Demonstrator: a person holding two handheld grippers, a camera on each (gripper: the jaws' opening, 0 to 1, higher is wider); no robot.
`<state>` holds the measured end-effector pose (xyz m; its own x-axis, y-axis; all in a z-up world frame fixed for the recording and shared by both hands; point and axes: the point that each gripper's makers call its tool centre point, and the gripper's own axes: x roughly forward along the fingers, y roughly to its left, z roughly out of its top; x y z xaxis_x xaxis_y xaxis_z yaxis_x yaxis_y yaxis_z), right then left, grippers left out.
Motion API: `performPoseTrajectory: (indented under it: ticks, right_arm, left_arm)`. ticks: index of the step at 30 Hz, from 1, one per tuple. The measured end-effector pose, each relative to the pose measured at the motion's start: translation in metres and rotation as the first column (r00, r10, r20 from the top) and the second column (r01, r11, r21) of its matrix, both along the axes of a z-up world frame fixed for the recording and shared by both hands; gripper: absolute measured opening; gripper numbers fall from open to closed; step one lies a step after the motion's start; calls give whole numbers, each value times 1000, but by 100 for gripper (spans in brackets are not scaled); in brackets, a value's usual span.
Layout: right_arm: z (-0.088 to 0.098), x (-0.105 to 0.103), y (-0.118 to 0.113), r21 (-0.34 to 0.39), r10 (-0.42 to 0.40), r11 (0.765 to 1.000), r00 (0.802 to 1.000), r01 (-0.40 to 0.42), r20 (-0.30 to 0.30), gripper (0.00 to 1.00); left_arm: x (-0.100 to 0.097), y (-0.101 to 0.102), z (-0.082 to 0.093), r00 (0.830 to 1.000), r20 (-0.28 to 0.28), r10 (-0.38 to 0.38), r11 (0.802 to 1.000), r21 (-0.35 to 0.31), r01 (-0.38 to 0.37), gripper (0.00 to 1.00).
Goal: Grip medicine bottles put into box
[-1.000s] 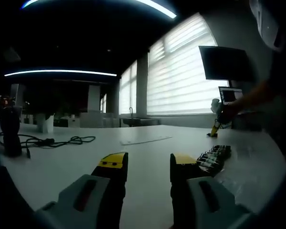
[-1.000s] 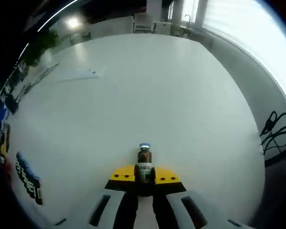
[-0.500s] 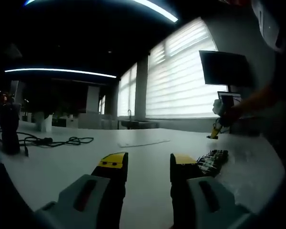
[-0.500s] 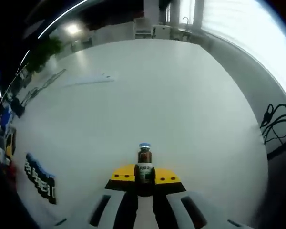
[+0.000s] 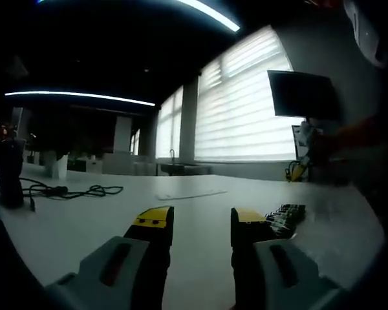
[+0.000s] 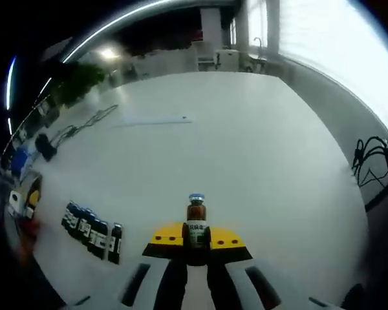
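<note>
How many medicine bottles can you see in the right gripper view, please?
About 7. One bottle is held upright between the right gripper's jaws. The others stand in a row on the table at lower left, roughly six; they overlap, so the count may be off.

The medicine bottle carries a label, its print too small to read.

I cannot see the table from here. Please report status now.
Right gripper shut on medicine bottle, above table. Left gripper open, empty. Row of bottles on table. No box seen.
</note>
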<state>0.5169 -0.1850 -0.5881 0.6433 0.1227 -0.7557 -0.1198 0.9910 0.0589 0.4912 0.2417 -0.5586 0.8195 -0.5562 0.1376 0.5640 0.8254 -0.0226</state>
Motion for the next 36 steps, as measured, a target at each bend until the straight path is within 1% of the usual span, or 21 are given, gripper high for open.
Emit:
performPoseTrajectory:
  ticks: [2, 8, 13, 15, 21, 25, 28, 30, 32, 36]
  right_arm:
    - [0, -9, 5, -5, 3, 1000, 1000, -3, 3, 7]
    - [4, -29, 16, 23, -2, 1000, 1000, 1, 19, 7]
    - [9, -50, 37, 79, -4, 997, 999, 1, 41, 7]
    - [10, -59, 48, 115, -7, 993, 999, 1, 51, 7]
    - [2, -83, 74, 187, 5, 982, 999, -12, 34, 7]
    - [5, -96, 88, 203, 35, 978, 999, -40, 26, 7]
    - [6, -105, 103, 247, 55, 967, 998, -57, 17, 7]
    - [3, -111, 115, 274, 75, 959, 997, -73, 2, 7]
    - [0, -115, 122, 313, 68, 948, 998, -63, -5, 7]
    - [-10, -124, 132, 326, 70, 944, 997, -61, -15, 7]
  left_arm:
    - [-1, 0, 0, 1000, -1, -4, 1000, -4, 4, 28]
    - [-4, -5, 0, 1000, 3, -26, 1000, 5, 26, 28]
    - [-3, -3, 1, 1000, 5, -21, 1000, -5, 21, 28]
    - [-4, -3, 2, 1000, 6, -22, 1000, -5, 22, 28]
    - [-4, -3, 2, 1000, 8, -21, 1000, -5, 21, 28]
    - [-4, -4, 2, 1000, 9, -24, 1000, 2, 24, 28]
    - [-5, -5, 2, 1000, 11, -28, 1000, 4, 28, 28]
    - [-5, -5, 2, 1000, 12, -28, 1000, 3, 28, 28]
    - [-5, -4, 3, 1000, 12, -26, 1000, 0, 26, 28]
    - [-5, -4, 2, 1000, 13, -26, 1000, 4, 25, 28]
